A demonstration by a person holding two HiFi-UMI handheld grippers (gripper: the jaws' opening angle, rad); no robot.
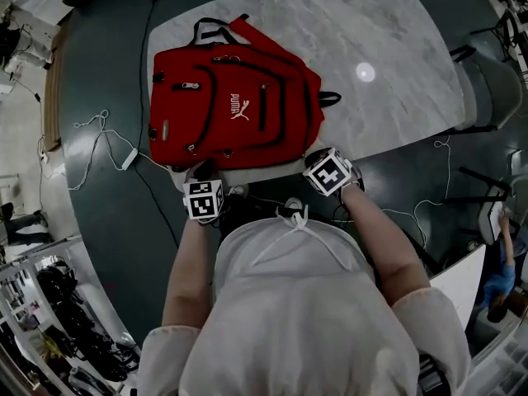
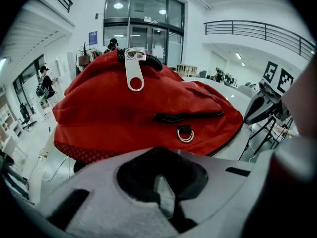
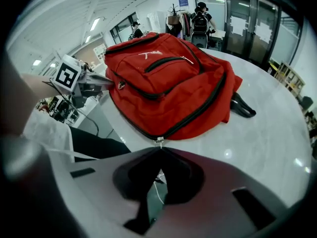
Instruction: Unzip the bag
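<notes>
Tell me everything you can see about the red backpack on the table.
The red fabric backpack lies flat, front up, at the near edge of the pale marble-look table. Black zips and trim, white Puma logo, black top handle at the far end, red mesh on one side, a metal D-ring, a large silver zip pull. Visible zips look closed. The right hand-held gripper, jaws together, sits at a small zip pull on its near edge; the left hand-held gripper sits just short.

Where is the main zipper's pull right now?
In the right gripper view, the zipper pull sits low and central at the near edge of the red bag, just ahead of the closed jaw tips of the right gripper.
</notes>
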